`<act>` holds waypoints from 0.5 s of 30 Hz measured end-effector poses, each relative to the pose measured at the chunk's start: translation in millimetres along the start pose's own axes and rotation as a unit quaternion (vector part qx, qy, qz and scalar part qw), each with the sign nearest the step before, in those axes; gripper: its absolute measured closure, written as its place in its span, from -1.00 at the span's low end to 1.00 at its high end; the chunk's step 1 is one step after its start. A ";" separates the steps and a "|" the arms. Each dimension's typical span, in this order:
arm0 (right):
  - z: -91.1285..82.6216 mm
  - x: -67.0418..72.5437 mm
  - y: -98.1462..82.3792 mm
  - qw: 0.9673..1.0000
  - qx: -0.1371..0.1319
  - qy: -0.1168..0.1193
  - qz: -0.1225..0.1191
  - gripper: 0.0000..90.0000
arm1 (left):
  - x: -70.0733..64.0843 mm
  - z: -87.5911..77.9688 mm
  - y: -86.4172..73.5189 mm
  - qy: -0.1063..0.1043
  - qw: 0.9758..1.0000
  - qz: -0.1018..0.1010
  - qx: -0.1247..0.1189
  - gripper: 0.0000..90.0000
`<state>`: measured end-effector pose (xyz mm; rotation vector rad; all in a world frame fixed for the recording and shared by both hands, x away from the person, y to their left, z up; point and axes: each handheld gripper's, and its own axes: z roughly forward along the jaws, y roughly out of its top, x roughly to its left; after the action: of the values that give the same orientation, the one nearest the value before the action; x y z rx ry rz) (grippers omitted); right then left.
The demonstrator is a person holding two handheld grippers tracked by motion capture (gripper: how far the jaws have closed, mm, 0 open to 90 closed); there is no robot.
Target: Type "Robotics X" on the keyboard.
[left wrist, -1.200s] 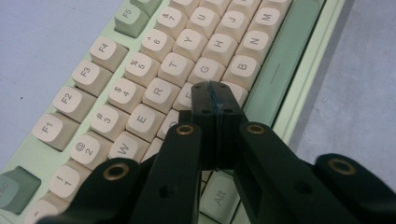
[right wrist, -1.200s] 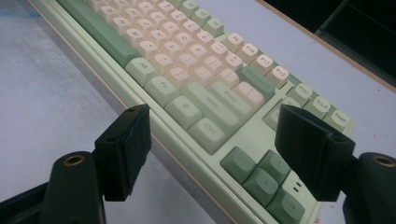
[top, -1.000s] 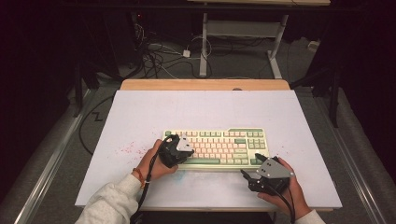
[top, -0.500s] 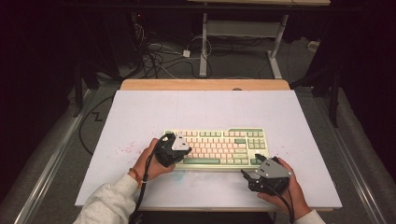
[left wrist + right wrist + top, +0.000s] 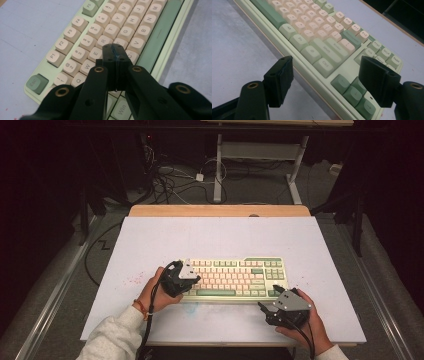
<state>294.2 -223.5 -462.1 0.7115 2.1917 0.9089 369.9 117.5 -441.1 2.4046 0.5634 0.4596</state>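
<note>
Pale mat (image 5: pixel 150 245) on the table carries the keyboard (image 5: pixel 235 277) near its front edge. Over the D key (image 5: pixel 120 43), the left gripper (image 5: pixel 187 281) is pressed together; the right gripper (image 5: pixel 272 301) is held apart at the keyboard's right front corner. The key is best pressed straight down, neighbouring keys untouched.

This looks like a lab or recording workspace rather than a home. A wide, pale lilac-white work board (image 5: pixel 150 250) lies on a light wooden tabletop (image 5: pixel 220 210), lit brightly while the surroundings stay dark. Behind it, loose black and white cables (image 5: pixel 170 180) tangle across a grey carpeted floor (image 5: pixel 260 190) beside a white power plug block (image 5: pixel 199 177). The white metal legs of another desk (image 5: pixel 218 170) stand further back. Silver metal rails (image 5: pixel 50 305) run along the floor on both sides of the table.
</note>
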 end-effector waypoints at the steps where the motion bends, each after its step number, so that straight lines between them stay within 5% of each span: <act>1: 0.0 0.0 0.0 1.000 0.000 0.000 -0.001 -0.38 | 0.6 -0.2 -0.4 -0.001 1.000 -0.002 -0.001 0.95; 15: 0.7 0.0 -0.4 1.000 0.004 0.001 -0.004 -0.37 | 5.8 -0.7 -3.4 0.003 1.000 -0.007 0.002 0.94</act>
<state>294.6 -223.5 -462.8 0.7059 2.1991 0.8986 373.6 123.3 -441.7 2.4024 0.5841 0.4590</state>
